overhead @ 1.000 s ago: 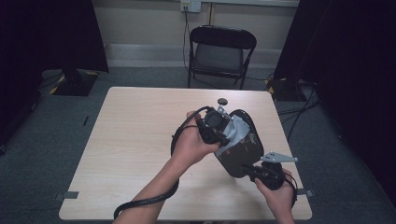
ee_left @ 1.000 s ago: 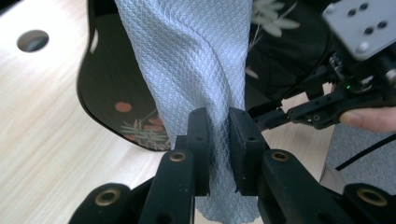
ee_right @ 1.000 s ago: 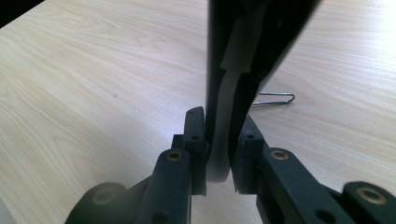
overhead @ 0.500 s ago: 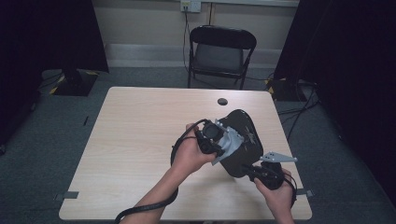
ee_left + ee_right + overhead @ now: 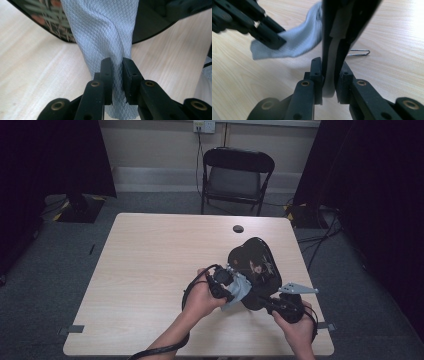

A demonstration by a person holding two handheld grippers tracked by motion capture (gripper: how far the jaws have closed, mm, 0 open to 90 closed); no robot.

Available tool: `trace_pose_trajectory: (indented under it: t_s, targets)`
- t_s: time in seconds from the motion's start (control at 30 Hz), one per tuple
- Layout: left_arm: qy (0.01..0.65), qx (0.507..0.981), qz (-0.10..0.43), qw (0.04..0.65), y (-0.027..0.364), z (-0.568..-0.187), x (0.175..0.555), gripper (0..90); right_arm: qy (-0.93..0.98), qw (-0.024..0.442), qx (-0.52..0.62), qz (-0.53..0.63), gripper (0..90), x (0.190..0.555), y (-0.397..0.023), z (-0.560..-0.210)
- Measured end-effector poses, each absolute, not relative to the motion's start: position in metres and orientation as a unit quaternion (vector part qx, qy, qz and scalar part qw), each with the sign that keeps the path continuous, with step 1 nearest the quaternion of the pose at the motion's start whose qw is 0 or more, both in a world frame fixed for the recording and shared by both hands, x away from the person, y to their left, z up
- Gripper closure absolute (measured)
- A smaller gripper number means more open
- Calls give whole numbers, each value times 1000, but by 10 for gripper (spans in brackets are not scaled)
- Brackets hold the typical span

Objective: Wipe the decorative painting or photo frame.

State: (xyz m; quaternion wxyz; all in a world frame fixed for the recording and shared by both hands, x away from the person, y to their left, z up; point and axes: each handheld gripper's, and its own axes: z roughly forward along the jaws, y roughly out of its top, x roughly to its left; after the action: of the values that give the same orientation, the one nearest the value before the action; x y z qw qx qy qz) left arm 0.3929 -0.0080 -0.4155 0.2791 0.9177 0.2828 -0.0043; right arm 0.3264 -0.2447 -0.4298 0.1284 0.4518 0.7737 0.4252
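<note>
Plate (image 5: 252,265): stiff, glossy, likely slippery; right tongs (image 5: 329,75) clamp its near rim.
Cloth (image 5: 100,32): soft, light; left tongs (image 5: 117,75) pinch it against the plate.

High view looks down over table (image 5: 150,270); both gripper views close (share grey cloth (image 5: 105,37)).

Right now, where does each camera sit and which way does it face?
High view: fixed above the person's side, looking forward and down on the table; both forearms enter from below.
Left gripper view: rides the left gripper, looking along its jaws, shut on the grey cloth.
Right gripper view: rides the right gripper, jaws clamping the black plate.
All three views show the cloth and plate.
</note>
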Motion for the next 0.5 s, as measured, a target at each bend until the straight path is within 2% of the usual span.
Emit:
trace_pose_trajectory:
  t_s: [0.5]
  targets:
    - [295,921,-14,253,-7,-453,390,799,774,128,451,426,792,327,-245,-430]
